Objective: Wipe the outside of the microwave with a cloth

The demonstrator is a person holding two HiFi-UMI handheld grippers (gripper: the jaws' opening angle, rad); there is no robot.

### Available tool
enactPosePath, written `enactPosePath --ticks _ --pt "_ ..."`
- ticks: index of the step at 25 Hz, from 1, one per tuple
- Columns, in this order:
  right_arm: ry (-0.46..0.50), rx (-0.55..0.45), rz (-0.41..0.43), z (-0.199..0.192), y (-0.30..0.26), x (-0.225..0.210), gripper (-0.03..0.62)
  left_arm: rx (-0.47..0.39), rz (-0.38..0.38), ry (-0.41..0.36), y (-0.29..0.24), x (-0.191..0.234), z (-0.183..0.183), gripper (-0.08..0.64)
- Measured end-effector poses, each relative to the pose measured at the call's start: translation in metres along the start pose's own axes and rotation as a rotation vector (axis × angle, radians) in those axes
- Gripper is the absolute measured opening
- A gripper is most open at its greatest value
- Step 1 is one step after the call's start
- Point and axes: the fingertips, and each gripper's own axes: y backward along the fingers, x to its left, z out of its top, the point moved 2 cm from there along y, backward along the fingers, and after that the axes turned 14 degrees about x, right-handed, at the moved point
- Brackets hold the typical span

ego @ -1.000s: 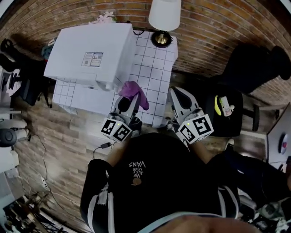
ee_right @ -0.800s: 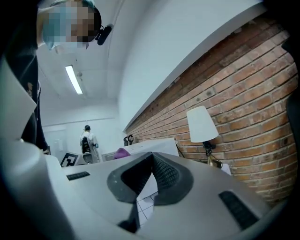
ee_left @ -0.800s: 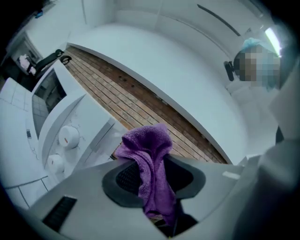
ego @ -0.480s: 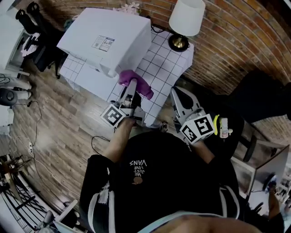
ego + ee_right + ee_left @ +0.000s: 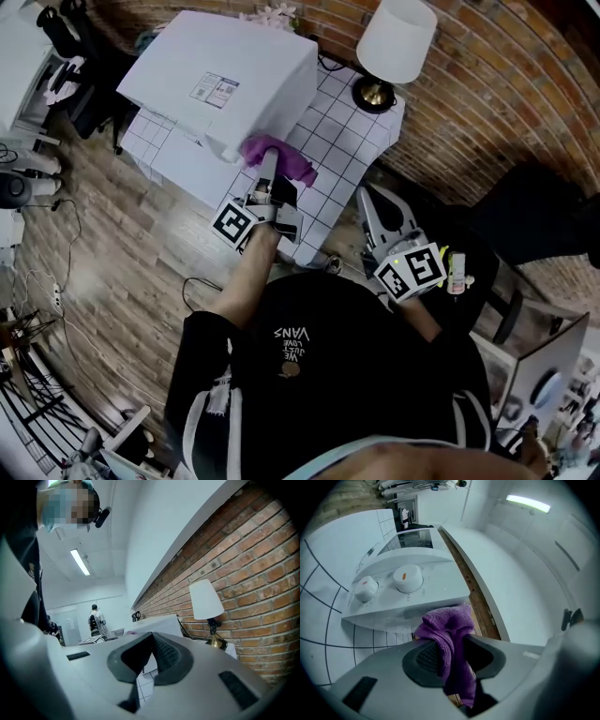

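Left gripper (image 5: pixel 453 641) fingers pinch fuzzy purple cloth (image 5: pixel 445 623). Cloth pressed at front corner of big white microwave (image 5: pixel 410 599), frame middle. Wiping looks barely begun; top and sides left. Right gripper (image 5: pixel 151 644) fingers together, holding nothing.

Lab or studio, home corner staged: red brick wall (image 5: pixel 487 89), wooden plank floor (image 5: pixel 103 253), white-shaded brass-base table lamp (image 5: pixel 397 39), white boxy microwave (image 5: pixel 220 80), white grid-lined table (image 5: pixel 342 127); fluorescent ceiling strip light (image 5: pixel 80 562).

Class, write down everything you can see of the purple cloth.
The purple cloth is a soft, fluffy towelling rag, bunched and folded. It is clamped at its middle in the left hand-held gripper. One end trails back between the jaws, and the other bulges forward and appears to press the front corner of the white microwave.
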Motion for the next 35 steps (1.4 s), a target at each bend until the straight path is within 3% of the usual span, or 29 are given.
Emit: enactPosePath --ticks 9,25,30,35 --pt "-0.021 0.011 -0.07 0.001 0.009 -0.026 -0.003 -0.073 -0.028 0.009 -0.054 0.022 0.006 0.133" --pt "-0.085 0.047 -0.217 -0.014 0.041 -0.079 -0.003 -0.049 -0.012 0.024 -0.207 0.058 0.005 0.133" --pt "-0.093 0.047 -0.226 -0.014 0.041 -0.084 -0.003 -0.018 -0.015 0.019 -0.216 0.059 0.003 0.133" --pt "-0.082 0.042 -0.19 -0.01 0.031 -0.077 -0.003 0.003 -0.031 0.005 -0.185 0.048 -0.007 0.133"
